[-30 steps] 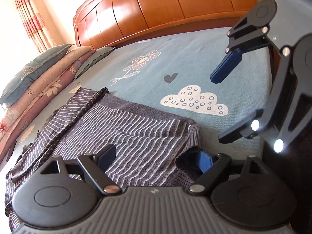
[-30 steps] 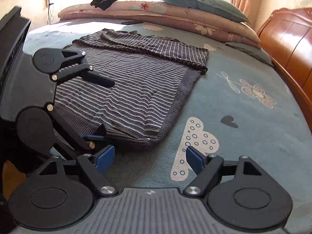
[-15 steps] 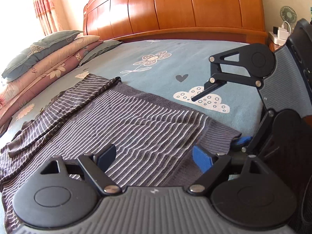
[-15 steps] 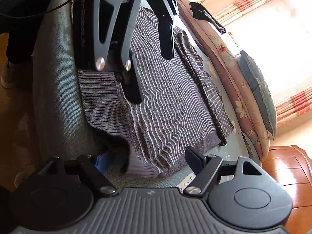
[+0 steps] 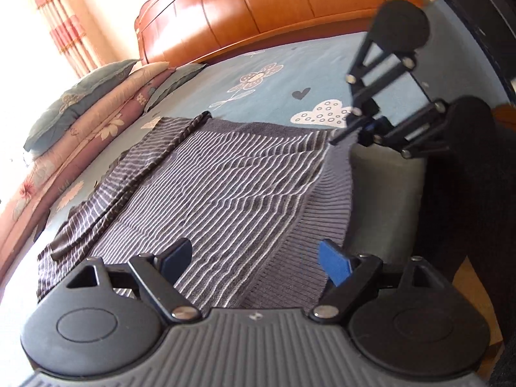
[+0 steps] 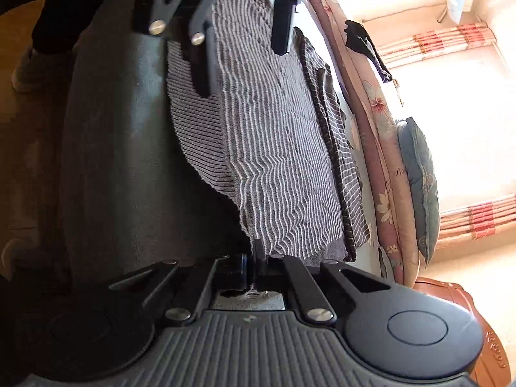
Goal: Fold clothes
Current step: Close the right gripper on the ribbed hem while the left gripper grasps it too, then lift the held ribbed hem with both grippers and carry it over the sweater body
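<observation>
A grey sweater with thin white stripes (image 5: 225, 177) (image 6: 274, 145) lies flat on the blue bed cover (image 5: 274, 90), one sleeve folded over its far side. My left gripper (image 5: 254, 254) (image 6: 243, 48) stands open just above the ribbed hem, nothing between its fingers. My right gripper (image 6: 253, 259) (image 5: 338, 135) is at the hem's right corner by the bed edge. Its jaws are closing and pinch that corner of the sweater between them.
A wooden headboard (image 5: 274, 16) stands at the far end. Stacked quilts and a pillow (image 5: 80, 119) (image 6: 419, 187) line the far side, with a black garment (image 6: 364, 42) on top. The bed edge and the wooden floor (image 6: 19, 161) are near, with a person's foot (image 6: 25, 71).
My right gripper has rolled on its side, come down to the sweater's hem corner and shut on it. My left gripper has slid along the hem and stayed open.
</observation>
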`<state>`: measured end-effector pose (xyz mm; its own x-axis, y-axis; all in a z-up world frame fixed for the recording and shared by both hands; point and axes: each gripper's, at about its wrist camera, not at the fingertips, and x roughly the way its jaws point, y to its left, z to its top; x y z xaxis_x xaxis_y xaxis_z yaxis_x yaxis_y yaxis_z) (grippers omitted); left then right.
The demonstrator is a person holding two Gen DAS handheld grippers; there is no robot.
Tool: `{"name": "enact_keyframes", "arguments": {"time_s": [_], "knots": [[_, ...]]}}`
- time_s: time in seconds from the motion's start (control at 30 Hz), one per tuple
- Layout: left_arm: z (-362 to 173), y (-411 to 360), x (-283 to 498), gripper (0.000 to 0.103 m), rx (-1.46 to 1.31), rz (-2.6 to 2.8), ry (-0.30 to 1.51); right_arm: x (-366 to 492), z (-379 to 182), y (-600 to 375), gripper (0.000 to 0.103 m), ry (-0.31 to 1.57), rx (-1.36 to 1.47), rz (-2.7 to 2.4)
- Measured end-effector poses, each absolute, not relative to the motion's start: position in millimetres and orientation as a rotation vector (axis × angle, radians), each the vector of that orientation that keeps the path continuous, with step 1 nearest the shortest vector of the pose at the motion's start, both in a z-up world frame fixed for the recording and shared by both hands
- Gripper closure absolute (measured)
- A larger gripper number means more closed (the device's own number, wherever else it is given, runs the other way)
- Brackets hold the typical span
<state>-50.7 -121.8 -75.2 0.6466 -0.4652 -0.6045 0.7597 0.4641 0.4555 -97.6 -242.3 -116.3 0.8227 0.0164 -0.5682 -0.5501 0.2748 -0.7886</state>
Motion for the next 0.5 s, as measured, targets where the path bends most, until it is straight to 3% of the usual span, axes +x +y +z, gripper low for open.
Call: {"name": "enact_keyframes", "arguments": {"time_s": [0.2,0.23,0.3,0.5], "knots": [[-95,-163,-63,0.017,0.958,-0.737,0.331,-85,-87,-250,0.099,0.511,-1.124,0.372],[-98,-167,-61,0.021,0.983,-0.715,0.339,-85,-86,-250,0.099,0.510,-1.118,0.370],[-104,-169,-57,0.050,1.036,-0.678,0.354,-84,-84,-250,0.099,0.508,-1.108,0.366],[-116,-140,-53,0.052,1.174,-0.572,0.383,-85,-85,-253,0.099,0.504,-1.105,0.359]]}}
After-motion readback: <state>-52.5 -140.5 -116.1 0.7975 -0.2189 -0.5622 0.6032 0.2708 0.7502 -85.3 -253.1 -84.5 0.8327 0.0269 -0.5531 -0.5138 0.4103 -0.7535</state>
